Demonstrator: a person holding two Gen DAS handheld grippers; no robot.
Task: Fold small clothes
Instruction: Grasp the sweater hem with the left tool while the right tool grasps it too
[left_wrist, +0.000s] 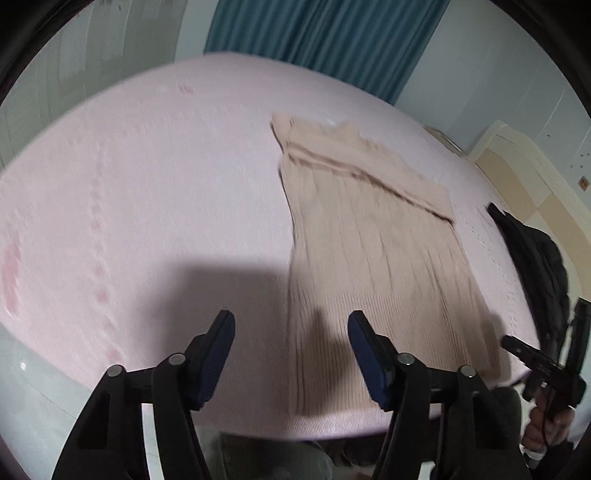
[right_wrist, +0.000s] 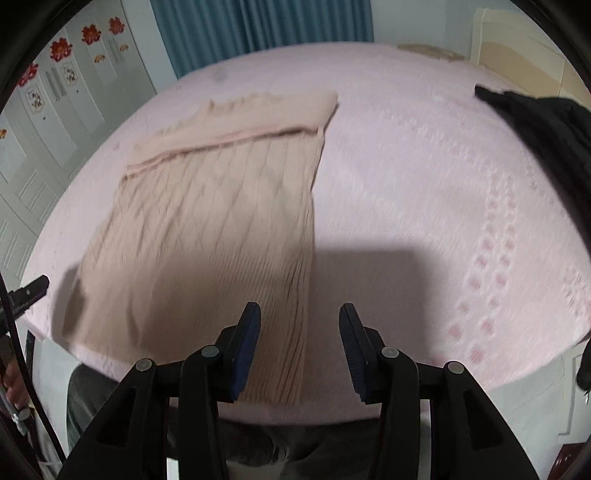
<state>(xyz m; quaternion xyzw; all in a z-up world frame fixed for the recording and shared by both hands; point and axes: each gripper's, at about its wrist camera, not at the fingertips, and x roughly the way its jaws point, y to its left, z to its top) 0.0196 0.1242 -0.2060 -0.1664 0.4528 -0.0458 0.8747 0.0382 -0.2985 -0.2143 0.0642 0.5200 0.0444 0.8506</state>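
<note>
A beige ribbed knit garment (left_wrist: 373, 258) lies flat on the pink bed (left_wrist: 147, 184), its far end folded over into a band. It also shows in the right wrist view (right_wrist: 210, 221). My left gripper (left_wrist: 291, 325) is open and empty, above the garment's near left edge. My right gripper (right_wrist: 299, 317) is open and empty, above the garment's near right edge. The right gripper also shows at the right edge of the left wrist view (left_wrist: 517, 345). The left gripper's tip shows at the left edge of the right wrist view (right_wrist: 31, 291).
A black garment (left_wrist: 532, 258) lies on the bed to the right, also in the right wrist view (right_wrist: 546, 125). A teal curtain (right_wrist: 258, 26) hangs behind the bed. White wardrobe doors (right_wrist: 48, 122) stand at the left. A cream headboard (left_wrist: 528, 184) is at the right.
</note>
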